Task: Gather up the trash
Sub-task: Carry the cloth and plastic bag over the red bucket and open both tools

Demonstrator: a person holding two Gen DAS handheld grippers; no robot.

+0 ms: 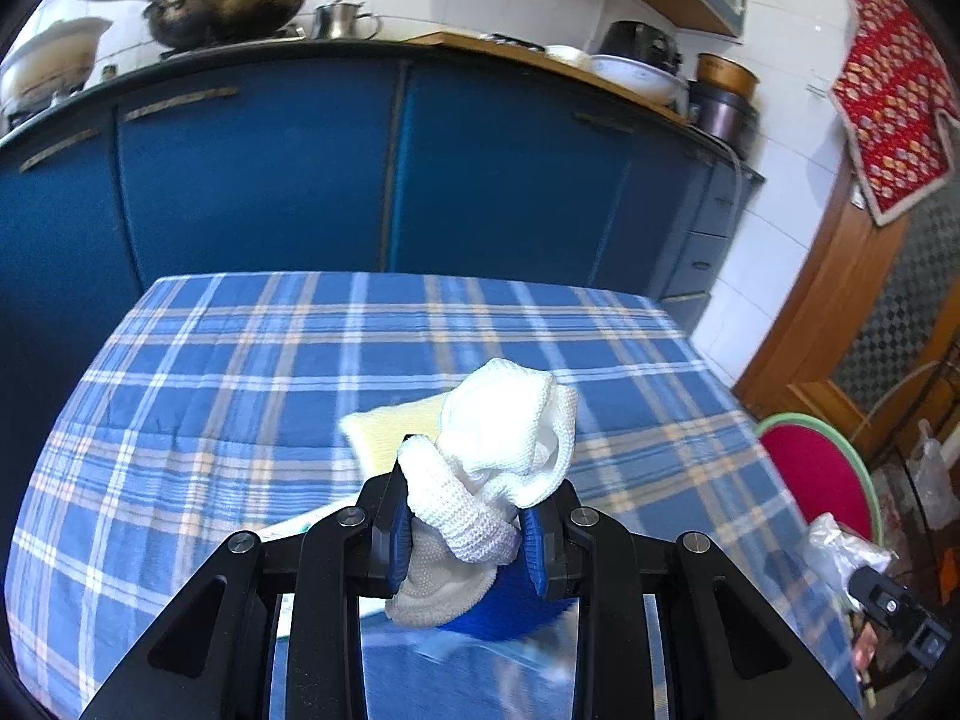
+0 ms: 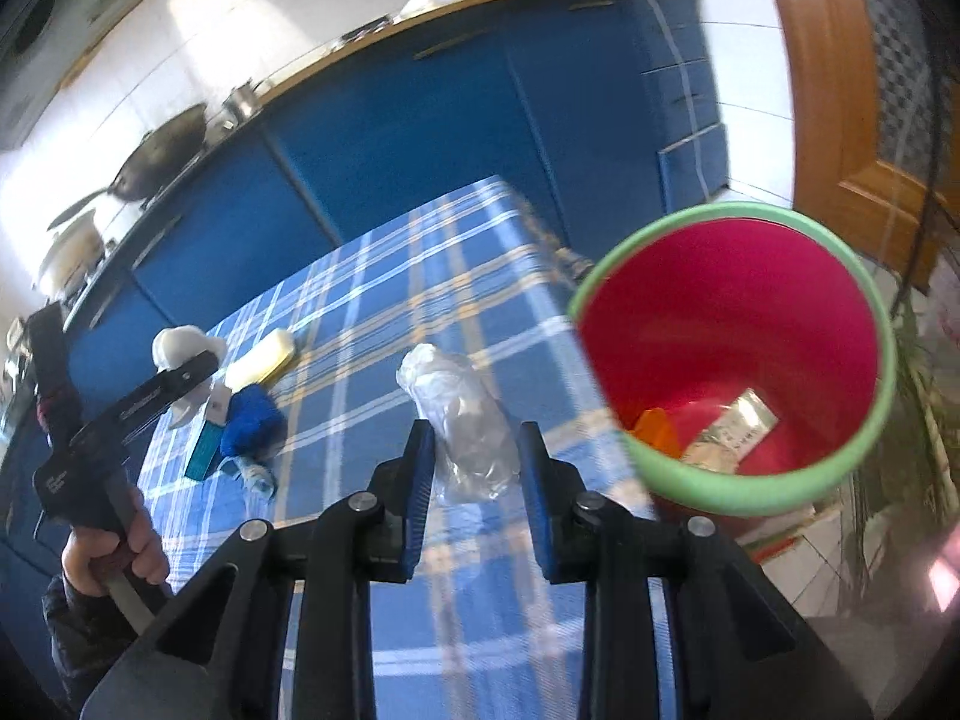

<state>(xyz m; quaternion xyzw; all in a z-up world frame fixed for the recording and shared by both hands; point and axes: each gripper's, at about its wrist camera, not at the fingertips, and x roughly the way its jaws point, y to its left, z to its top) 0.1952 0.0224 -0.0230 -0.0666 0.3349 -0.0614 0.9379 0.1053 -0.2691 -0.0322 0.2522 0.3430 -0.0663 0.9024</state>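
Note:
My left gripper [image 1: 468, 534] is shut on a white knitted cloth [image 1: 498, 450], held above the blue checked tablecloth [image 1: 240, 360]. The right wrist view shows that gripper [image 2: 198, 369] from the side, with the cloth [image 2: 180, 342] bulging over its fingers. My right gripper [image 2: 474, 480] is shut on a crumpled clear plastic wrap [image 2: 462, 420], just left of a red bin with a green rim [image 2: 720, 492]. An orange piece [image 2: 657, 429] and a printed wrapper [image 2: 732, 432] lie in the bin. A yellow sponge [image 2: 264, 357], a blue bundle [image 2: 252, 426] and a teal box [image 2: 204, 450] lie on the table.
Blue kitchen cabinets [image 1: 270, 168] run behind the table, with a wok [image 1: 228, 6] and bowls on the counter. A wooden door [image 1: 840, 312] stands at the right. The bin [image 1: 822, 474] sits beside the table's right edge. A hand [image 2: 114, 546] grips the left gripper's handle.

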